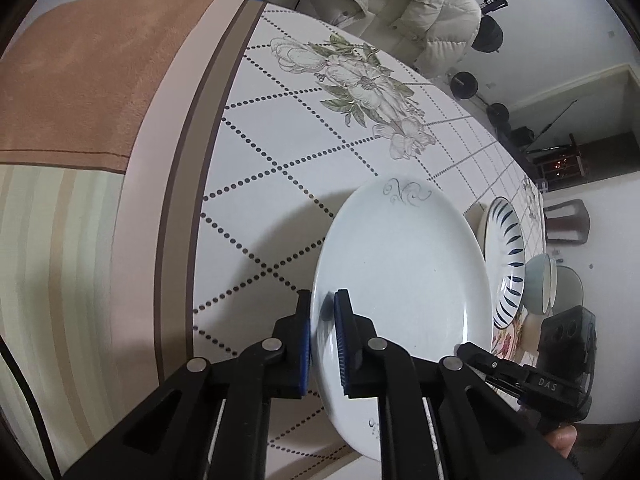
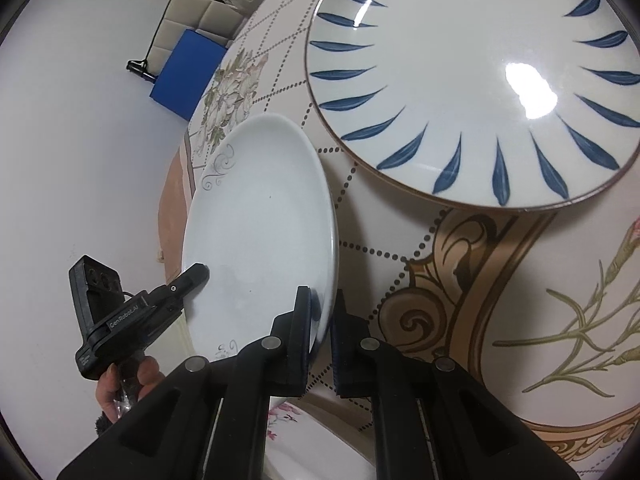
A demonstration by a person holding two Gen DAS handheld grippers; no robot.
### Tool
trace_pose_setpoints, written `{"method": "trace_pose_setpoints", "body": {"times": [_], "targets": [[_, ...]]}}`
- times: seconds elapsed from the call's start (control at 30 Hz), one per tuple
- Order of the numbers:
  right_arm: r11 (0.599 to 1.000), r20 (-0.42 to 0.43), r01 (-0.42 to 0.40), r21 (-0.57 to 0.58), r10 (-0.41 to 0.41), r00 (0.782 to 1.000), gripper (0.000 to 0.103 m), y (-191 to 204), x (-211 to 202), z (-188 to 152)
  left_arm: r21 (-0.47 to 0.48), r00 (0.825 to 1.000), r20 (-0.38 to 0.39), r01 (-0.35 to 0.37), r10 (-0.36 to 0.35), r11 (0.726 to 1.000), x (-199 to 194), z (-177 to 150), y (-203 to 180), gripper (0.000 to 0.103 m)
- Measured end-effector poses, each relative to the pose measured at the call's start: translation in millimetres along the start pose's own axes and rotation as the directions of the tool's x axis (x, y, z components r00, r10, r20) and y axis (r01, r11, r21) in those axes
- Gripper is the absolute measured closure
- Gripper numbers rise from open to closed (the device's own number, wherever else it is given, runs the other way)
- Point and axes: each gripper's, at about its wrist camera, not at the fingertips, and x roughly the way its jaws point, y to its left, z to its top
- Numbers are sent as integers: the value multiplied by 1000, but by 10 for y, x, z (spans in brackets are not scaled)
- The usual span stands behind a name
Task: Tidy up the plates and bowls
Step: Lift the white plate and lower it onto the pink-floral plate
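Both tongs grip 1 white plate (image 1: 400, 280) by opposite rims, lifting it tilted over the tablecloth (image 1: 280, 152): left gripper (image 1: 322, 344) and right gripper (image 2: 322, 344) clenched on it. Just beyond sits a blue-leaf plate (image 2: 472, 80).

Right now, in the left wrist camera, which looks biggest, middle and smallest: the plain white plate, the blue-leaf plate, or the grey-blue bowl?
1. Plain white plate, nearest the camera, so its lead may be exaggerated.
2. Blue-leaf patterned plate, partly hidden behind it.
3. Grey-blue bowl, farthest away, so its true size is unsure.
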Motion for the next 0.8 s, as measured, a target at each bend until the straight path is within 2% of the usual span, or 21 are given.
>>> {"method": "trace_pose_setpoints", "body": {"times": [0.4,0.53,0.8], "targets": [[996,14,-5,-85,6,1000,94,214,-289,-160,7,997,72,18,-18,1000,-397,-281,-168,95],[993,18,-14,-116,16,1000,93,303,-455,-318,22,995,92,22,-24,1000,-589,-449,-244,95],[985,10,-22,-171,24,1000,93,383,-821,-849,21,992,121,19,-21,1000,-903,-971,-328,95]]}}
